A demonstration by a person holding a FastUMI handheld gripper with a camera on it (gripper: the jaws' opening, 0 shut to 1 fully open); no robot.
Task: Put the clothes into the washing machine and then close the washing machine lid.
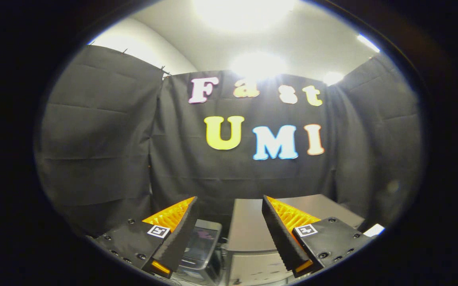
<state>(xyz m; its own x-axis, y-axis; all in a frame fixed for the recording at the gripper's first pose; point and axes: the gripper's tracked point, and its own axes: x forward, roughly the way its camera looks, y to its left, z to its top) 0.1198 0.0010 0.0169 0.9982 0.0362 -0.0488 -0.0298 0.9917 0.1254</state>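
Observation:
My gripper (229,202) is open, its two fingers spread wide with nothing between them, and it is held high, pointing at the booth's black cloth wall. Below and between the fingers I see a small washing machine (202,248) with a clear, dark-tinted lid lying low, partly hidden by the left finger. To its right stands a grey table or cabinet (249,230), its flat top reaching back toward the wall. I cannot make out any clothes.
Black cloth walls (105,151) close in the booth on the left, back and right. Bright ceiling lights (249,12) glare overhead. A white corner of something (374,229) shows beyond the right finger's mount.

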